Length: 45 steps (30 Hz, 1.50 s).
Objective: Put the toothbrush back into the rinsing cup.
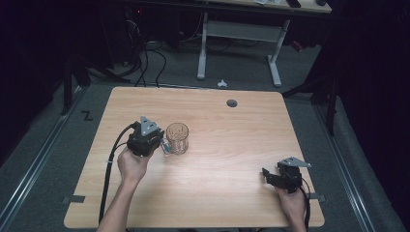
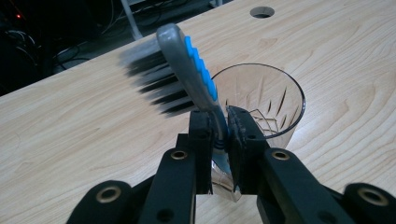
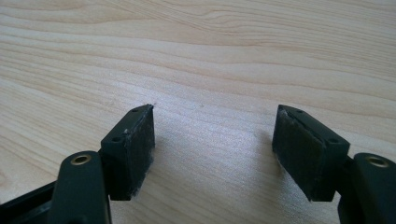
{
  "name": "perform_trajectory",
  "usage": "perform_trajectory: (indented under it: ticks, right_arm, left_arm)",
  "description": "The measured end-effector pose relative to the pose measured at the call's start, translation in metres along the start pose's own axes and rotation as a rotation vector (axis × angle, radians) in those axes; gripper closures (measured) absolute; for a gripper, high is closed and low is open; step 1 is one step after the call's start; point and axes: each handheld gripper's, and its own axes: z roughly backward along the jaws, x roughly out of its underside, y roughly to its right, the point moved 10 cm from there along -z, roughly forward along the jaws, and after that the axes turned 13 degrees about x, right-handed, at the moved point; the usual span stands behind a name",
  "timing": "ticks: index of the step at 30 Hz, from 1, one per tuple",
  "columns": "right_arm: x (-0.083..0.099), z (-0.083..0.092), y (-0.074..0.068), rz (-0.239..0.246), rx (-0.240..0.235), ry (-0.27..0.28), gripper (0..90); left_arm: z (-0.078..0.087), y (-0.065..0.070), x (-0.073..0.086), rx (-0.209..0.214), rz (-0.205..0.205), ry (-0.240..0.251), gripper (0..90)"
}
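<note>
The toothbrush (image 2: 187,70) has a grey handle with blue rubber studs along the back of its head and dark and pale bristles that read as blurred in the left gripper view. The left gripper (image 2: 218,135) has its jaws pressed together on the neck of the toothbrush, with the head standing up and tilted to the left above the jaws. The lower handle is hidden between the black jaws, so its length cannot be told.

Just behind the jaws stands a clear glass (image 2: 261,100) with a cut diamond pattern, upright on the table (image 2: 70,140). In the high view the glass (image 1: 177,137) sits left of the table's centre, just beside the left gripper (image 1: 162,143); the toothbrush there is probably the small bluish bit at the jaws, too small to be sure.

The table is pale wood with a wavy grain and a round cable hole (image 1: 232,103) near its far edge.

The right gripper (image 3: 212,140) has its jaws wide apart, nothing between them, low over bare wood. Its flat pads (image 3: 299,149) look worn and fuzzy. In the high view it (image 1: 270,176) rests near the table's right front corner.
</note>
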Motion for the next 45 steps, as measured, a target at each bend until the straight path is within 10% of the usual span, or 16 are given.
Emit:
perform_trajectory:
  ticks: [45]
  right_arm:
    - [0.0, 0.0, -0.0001, 0.0, 0.001, 0.0, 30.0]
  left_arm:
    - [-0.0034, 0.0045, 0.0029, -0.039, -0.054, -0.029, 80.3]
